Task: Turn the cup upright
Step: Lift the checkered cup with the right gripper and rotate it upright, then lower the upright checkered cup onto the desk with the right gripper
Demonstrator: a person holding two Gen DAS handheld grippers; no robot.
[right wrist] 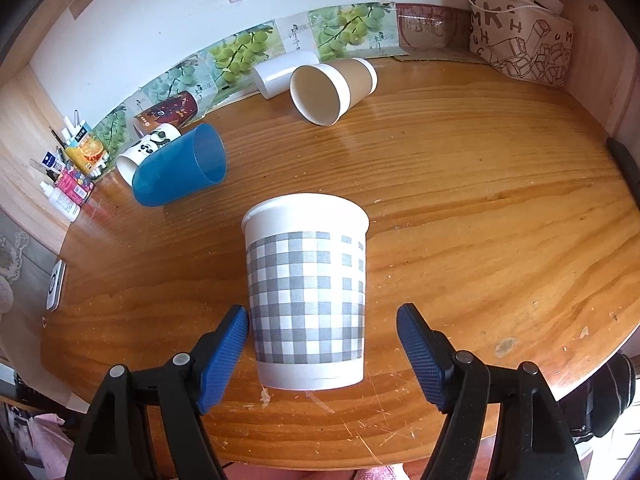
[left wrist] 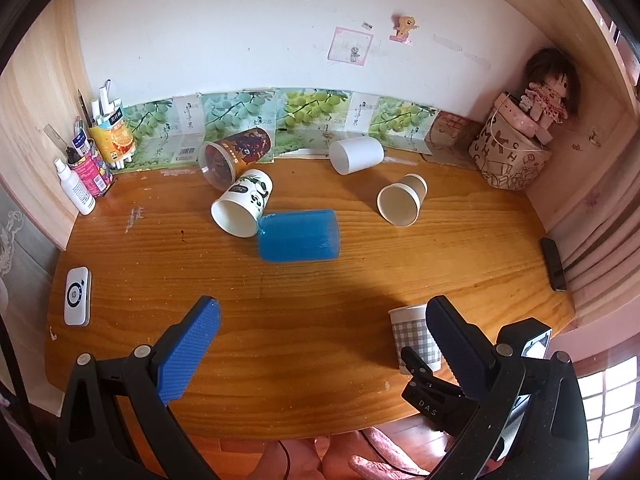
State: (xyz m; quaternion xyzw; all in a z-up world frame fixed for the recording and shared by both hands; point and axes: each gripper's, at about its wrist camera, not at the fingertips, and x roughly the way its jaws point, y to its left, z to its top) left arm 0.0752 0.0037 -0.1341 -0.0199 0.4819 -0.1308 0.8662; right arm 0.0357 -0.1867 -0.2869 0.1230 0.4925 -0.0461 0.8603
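A grey-checked paper cup (right wrist: 306, 300) stands upright on the wooden table (right wrist: 480, 240), between the open fingers of my right gripper (right wrist: 322, 344); the left pad (right wrist: 224, 360) is near its side and the right pad stands clear of it. It also shows in the left wrist view (left wrist: 414, 336), partly behind my right gripper. My left gripper (left wrist: 320, 328) is open and empty above the table's front. A blue cup (left wrist: 298, 236), a panda cup (left wrist: 242, 208), a dark printed cup (left wrist: 236, 156), a plain white cup (left wrist: 356, 155) and a brown-banded cup (left wrist: 400, 204) lie on their sides.
A pen holder and bottles (left wrist: 86, 168) stand at the back left, a patterned bag with a doll (left wrist: 516, 152) at the back right. A white device (left wrist: 77, 296) lies at the left edge, a black phone (left wrist: 554, 264) at the right edge. Wooden side walls enclose the desk.
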